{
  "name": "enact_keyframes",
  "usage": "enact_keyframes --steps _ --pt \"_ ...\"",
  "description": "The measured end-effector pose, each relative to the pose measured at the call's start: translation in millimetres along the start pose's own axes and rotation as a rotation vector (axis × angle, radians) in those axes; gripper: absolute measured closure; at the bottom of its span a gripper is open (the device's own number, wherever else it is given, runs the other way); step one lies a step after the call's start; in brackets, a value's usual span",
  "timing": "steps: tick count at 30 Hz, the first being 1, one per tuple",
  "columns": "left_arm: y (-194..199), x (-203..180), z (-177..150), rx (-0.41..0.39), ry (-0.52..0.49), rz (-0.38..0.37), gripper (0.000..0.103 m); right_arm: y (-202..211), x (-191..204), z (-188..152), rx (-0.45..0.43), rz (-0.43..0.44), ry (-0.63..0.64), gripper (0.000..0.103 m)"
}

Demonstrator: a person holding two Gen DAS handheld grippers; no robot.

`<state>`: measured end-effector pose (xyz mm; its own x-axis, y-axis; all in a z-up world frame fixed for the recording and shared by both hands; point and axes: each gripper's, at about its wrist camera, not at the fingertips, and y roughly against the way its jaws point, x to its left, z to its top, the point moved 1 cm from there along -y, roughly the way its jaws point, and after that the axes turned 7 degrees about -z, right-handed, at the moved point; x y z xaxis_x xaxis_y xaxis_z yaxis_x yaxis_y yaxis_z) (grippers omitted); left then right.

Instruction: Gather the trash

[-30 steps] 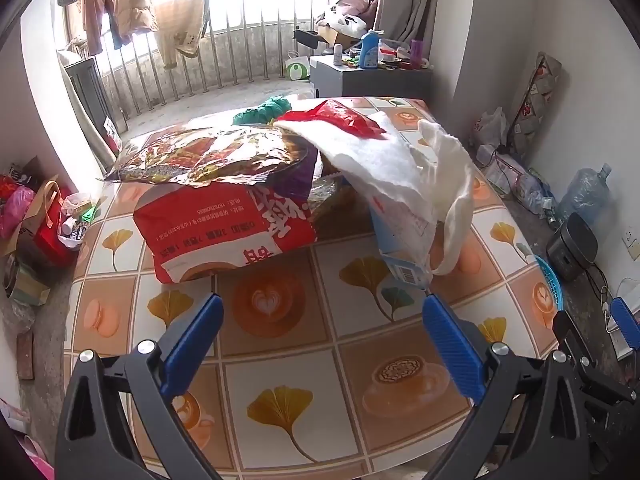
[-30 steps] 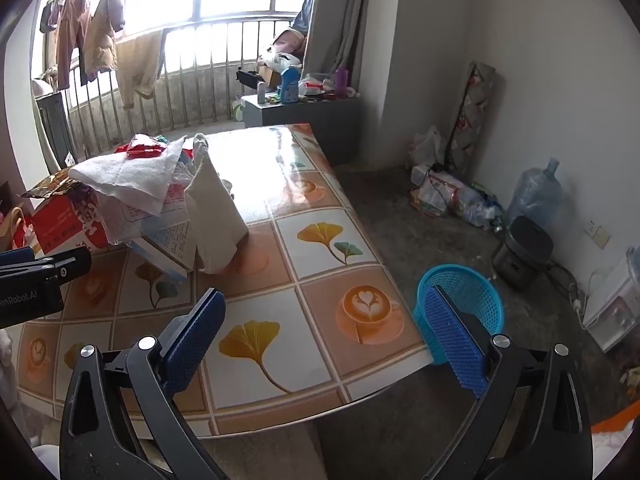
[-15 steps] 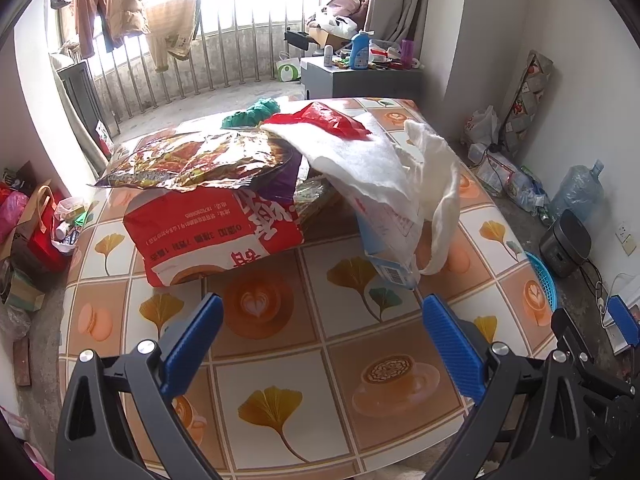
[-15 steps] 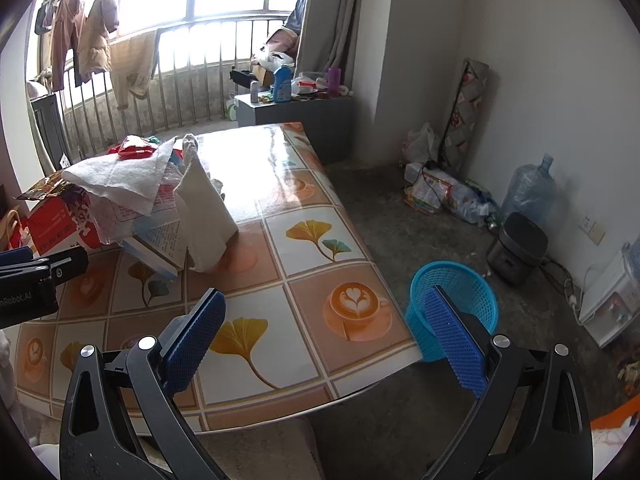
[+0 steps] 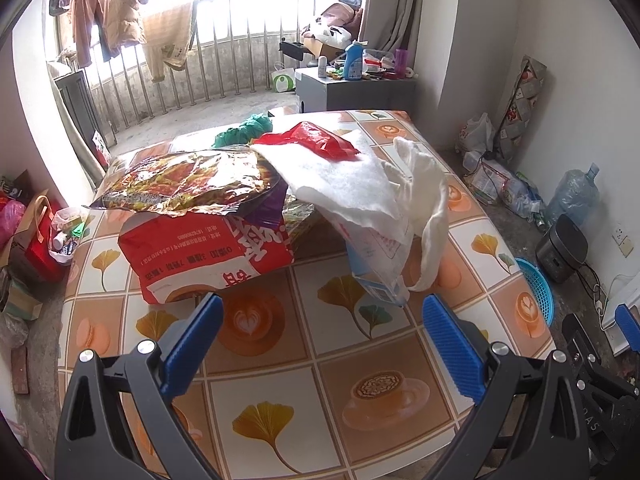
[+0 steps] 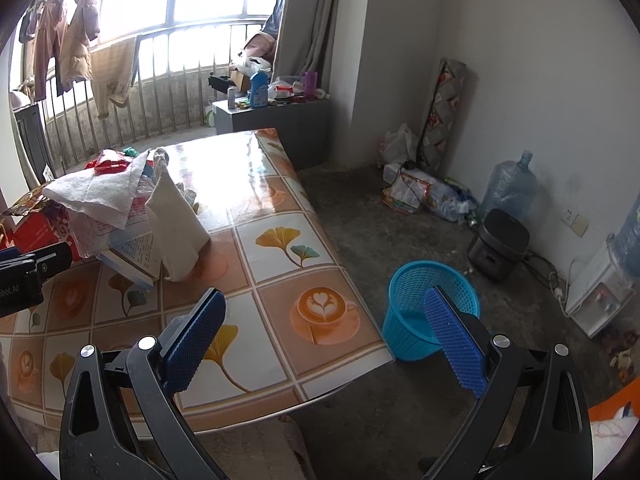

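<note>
1. Tabletop [image 5: 280,360] fills the left wrist view under the left gripper [image 5: 320,320], whose jaws stand wide and hold nothing; bare tiled cloth lies between them, out to the near edge at 6 o'clock.
2. Trash sits heaped at 12 o'clock: a red bag [image 5: 208,256] just beyond the left finger, a foil wrapper [image 5: 188,184] on top of it, a white sheet [image 5: 344,180] draped over a carton [image 5: 376,268], and a red wrapper [image 5: 316,140] on the sheet.
3. A blue basket [image 5: 536,288] shows past the table's right edge at 3 o'clock.
4. Right wrist view: the right gripper [image 6: 324,320] hangs above the table's near right corner, jaws wide and empty.
5. The basket [image 6: 424,316] stands on the floor [image 6: 400,232] just beside that corner, partly behind the right finger.
6. The heap lies at 10 o'clock, a white cloth [image 6: 176,224] nearest; the table's right half is bare.
7. A water jug [image 6: 508,188] and a black cooker [image 6: 500,240] stand by the wall at 2 o'clock.
</note>
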<state>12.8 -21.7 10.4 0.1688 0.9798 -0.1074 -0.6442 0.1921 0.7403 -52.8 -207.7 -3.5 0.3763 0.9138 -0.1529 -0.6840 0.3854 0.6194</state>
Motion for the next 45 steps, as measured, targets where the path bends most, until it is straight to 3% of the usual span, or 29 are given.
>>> enact_keyframes --steps 45 --pt "-7.7 11.6 0.0 0.01 0.018 0.032 0.006 -0.4 -2.2 -1.8 0.004 -0.003 0.0 0.008"
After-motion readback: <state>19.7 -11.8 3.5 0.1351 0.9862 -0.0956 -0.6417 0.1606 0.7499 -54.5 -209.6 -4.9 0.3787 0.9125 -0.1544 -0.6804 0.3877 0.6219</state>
